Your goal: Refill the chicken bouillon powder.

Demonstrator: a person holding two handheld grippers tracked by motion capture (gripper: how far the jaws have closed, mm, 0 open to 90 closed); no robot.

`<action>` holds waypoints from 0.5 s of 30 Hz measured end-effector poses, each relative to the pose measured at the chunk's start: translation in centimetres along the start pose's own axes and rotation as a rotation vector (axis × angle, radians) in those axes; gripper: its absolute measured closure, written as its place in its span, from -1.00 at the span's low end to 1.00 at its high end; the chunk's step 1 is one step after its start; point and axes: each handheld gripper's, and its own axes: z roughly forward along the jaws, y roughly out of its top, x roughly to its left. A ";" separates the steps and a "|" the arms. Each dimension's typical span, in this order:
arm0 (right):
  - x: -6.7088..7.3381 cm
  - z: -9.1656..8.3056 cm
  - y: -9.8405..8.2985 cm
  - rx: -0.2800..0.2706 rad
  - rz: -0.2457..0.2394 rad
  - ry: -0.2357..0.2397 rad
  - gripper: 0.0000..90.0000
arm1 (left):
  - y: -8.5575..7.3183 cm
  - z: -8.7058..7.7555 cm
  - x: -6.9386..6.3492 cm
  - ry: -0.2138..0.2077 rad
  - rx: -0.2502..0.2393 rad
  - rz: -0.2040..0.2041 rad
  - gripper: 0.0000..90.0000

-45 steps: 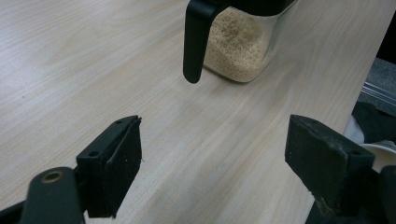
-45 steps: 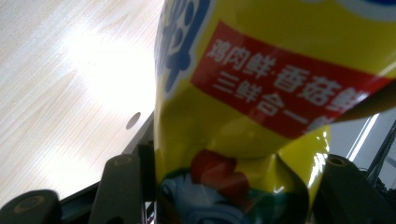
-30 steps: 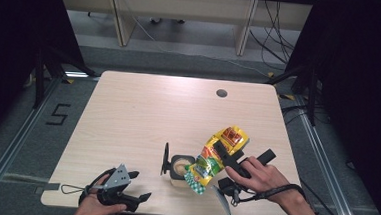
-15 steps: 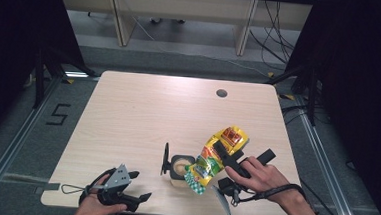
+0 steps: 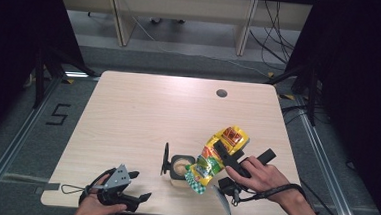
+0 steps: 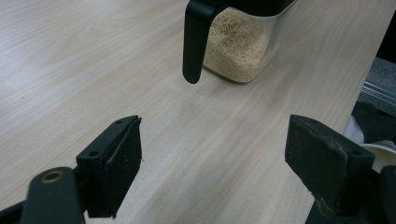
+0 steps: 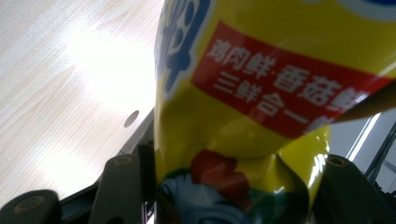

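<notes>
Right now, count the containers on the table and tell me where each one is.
1. A clear jar of pale granules with a black handle stands near the table's front edge, under the tilted yellow bag held by the right claw. None seems hidden.

The worktop (image 5: pixel 142 119) is pale wood-grain laminate with rounded corners, and a small dark round hole (image 5: pixel 222 93) sits near its far edge, right of centre. Around it lies grey floor (image 5: pixel 21 142). On the floor to the left, a black mark shaped like the figure five (image 5: pixel 59 114) lies beside a pale metal rail (image 5: pixel 10 149) that runs diagonally. A matching rail (image 5: pixel 325 161) runs along the right side. Behind the worktop stands a light wooden bench (image 5: pixel 184 7) on slanted legs, with thin cables (image 5: pixel 269 22) hanging and trailing on the floor beneath it. Black curtains (image 5: pixel 361 73) close in both sides.
</notes>
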 end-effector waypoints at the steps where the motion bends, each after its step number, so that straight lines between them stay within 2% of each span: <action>1: 0.3 0.2 -0.1 -0.023 0.008 -0.040 0.09 | 0.0 0.0 0.0 0.000 -0.001 0.000 -0.59; 5: 0.1 0.2 -0.1 -0.017 0.010 -0.046 0.09 | 0.0 0.0 0.0 0.000 -0.001 0.000 -0.59; 6: -0.1 0.0 -0.1 0.002 0.010 0.000 0.09 | 0.0 0.0 -0.1 0.003 -0.001 -0.010 -0.59; 8: -0.1 0.0 0.0 -0.001 0.015 0.004 0.09 | 0.0 -0.1 0.0 0.003 0.004 0.006 -0.59; 9: 0.0 0.0 0.0 0.003 0.013 -0.010 0.09 | 0.0 -0.1 0.0 0.003 0.004 0.005 -0.59; 10: 0.0 0.0 0.0 -0.002 0.005 0.004 0.09 | 0.0 -0.1 0.0 0.003 0.004 0.006 -0.59; 13: 0.1 0.0 0.0 0.002 0.017 -0.007 0.08 | 0.0 0.0 0.0 0.003 0.005 0.006 -0.59; 15: 0.1 0.1 0.0 -0.007 0.013 0.011 0.09 | 0.0 0.0 0.0 0.002 -0.001 -0.004 -0.59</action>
